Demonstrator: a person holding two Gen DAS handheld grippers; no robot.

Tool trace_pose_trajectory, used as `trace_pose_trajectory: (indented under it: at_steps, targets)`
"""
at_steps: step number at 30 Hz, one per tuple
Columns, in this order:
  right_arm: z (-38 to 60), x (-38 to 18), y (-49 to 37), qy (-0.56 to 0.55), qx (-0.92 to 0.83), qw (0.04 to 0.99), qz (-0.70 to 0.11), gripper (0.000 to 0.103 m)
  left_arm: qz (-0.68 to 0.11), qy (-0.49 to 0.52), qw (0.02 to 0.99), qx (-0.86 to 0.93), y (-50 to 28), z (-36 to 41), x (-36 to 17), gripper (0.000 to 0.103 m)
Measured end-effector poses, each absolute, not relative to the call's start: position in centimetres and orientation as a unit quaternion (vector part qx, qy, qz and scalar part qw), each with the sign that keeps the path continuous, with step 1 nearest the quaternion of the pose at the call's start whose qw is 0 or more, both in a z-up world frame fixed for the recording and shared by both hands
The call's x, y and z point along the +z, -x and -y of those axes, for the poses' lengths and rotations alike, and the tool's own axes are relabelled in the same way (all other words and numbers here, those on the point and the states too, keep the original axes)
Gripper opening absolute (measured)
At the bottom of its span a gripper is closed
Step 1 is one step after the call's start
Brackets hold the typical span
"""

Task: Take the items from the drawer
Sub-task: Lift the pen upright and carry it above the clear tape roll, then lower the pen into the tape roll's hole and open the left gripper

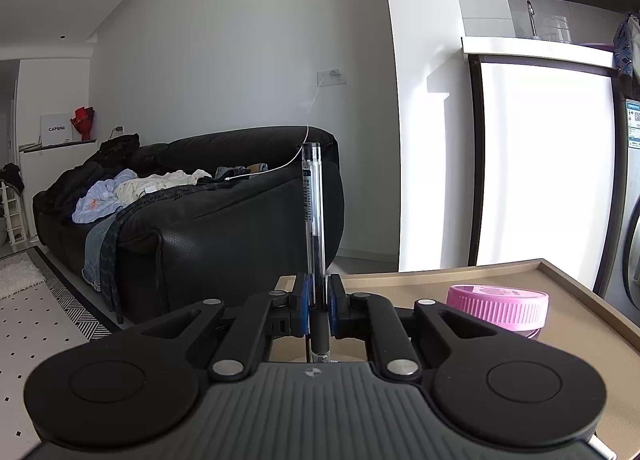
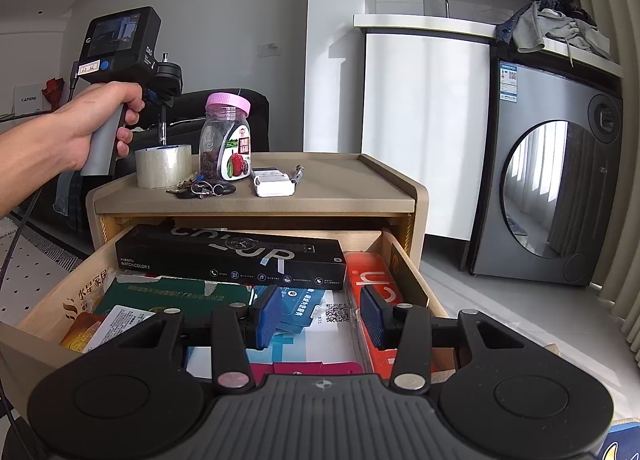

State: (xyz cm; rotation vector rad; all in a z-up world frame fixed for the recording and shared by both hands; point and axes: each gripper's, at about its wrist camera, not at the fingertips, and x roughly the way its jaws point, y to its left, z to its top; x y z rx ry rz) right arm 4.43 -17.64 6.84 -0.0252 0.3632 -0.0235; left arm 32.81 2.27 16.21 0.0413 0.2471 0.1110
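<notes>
My left gripper point(image 1: 317, 300) is shut on a clear pen point(image 1: 313, 211) and holds it upright above the beige cabinet top point(image 1: 576, 292). In the right wrist view the left gripper point(image 2: 163, 99) hangs over a roll of clear tape point(image 2: 163, 165) with the pen tip just above it. My right gripper point(image 2: 320, 318) is open and empty above the open wooden drawer point(image 2: 44, 320). The drawer holds a black watch box point(image 2: 230, 256), a red box point(image 2: 370, 280), cards and booklets.
On the cabinet top point(image 2: 340, 183) stand a pink-lidded jar point(image 2: 227, 137), keys point(image 2: 202, 188), a white charger point(image 2: 273, 182) and a dark pen point(image 2: 298, 173). The jar point(image 1: 498, 308) also shows in the left wrist view. A washing machine point(image 2: 548, 195) stands right, a black sofa point(image 1: 192, 211) left.
</notes>
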Motion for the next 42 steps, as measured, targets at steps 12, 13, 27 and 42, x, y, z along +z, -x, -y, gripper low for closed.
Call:
trace_pose_trajectory:
  at_steps: [12,13,27,42]
  targets:
    - [17.9,6.9,-4.5,0.009,-0.016,0.983,-0.183,0.047,-0.131,-0.021,0.99,0.051,-32.8,-2.4,15.9,0.012]
    - [17.9,6.9,-4.5,0.009,-0.016,0.983,-0.183,0.047,-0.132,-0.021,0.99,0.051,-32.7,-2.4,15.9,0.012]
    - [18.2,6.8,-4.4,0.009,-0.016,0.983,-0.183,0.047,-0.132,-0.025,0.989,0.053,-32.5,-2.4,15.9,0.015]
    - [18.1,7.0,-3.9,0.007,-0.012,0.984,-0.177,0.047,-0.125,-0.025,0.99,0.055,-29.5,-2.1,16.4,0.075]
